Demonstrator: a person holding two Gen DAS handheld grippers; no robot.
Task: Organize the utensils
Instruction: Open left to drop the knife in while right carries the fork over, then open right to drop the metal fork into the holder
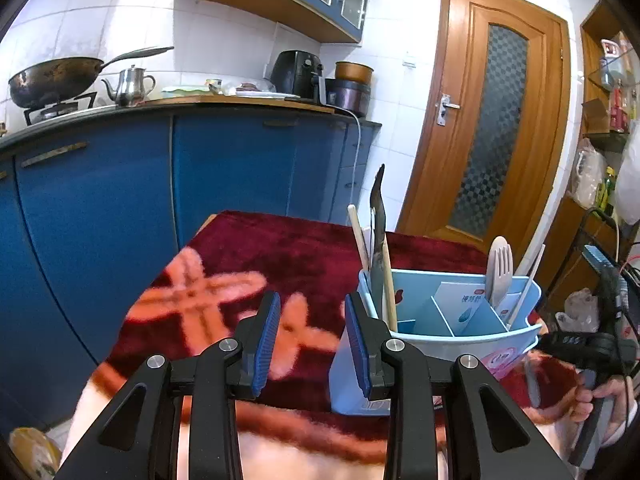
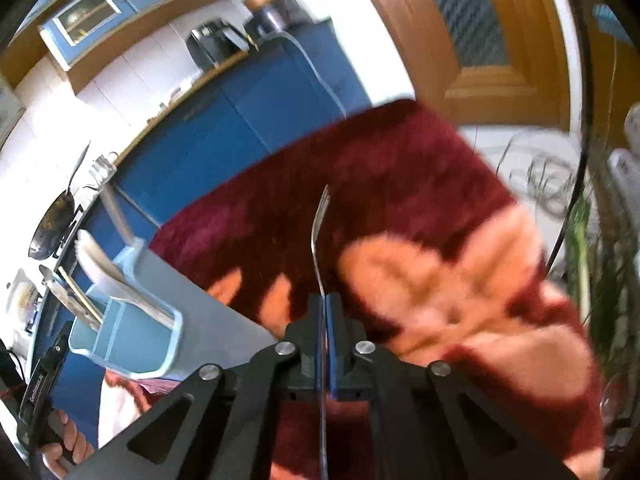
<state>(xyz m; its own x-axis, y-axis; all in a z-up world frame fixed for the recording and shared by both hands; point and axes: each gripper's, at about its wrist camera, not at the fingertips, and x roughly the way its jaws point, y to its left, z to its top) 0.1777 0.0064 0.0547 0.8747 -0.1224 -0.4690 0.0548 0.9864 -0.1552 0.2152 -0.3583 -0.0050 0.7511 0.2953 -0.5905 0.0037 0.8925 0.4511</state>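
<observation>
A light blue utensil caddy (image 1: 448, 320) with several compartments stands on a red and pink blanket (image 1: 256, 264). It holds chopsticks, a dark spatula (image 1: 378, 216), a pale spoon and a pale fork (image 1: 500, 268). My left gripper (image 1: 312, 340) hangs open just left of the caddy, with nothing between its blue pads. My right gripper (image 2: 325, 308) is shut on a metal fork (image 2: 318, 232), whose tines point away over the blanket. The caddy (image 2: 132, 340) lies to the lower left in the right wrist view.
Blue kitchen cabinets (image 1: 160, 184) and a counter with a wok (image 1: 56, 76), a kettle and appliances stand behind the table. A wooden door (image 1: 492, 128) is at the right. A person's hand (image 1: 604, 404) grips the right tool handle. Coiled wire (image 2: 548, 184) lies beyond the blanket.
</observation>
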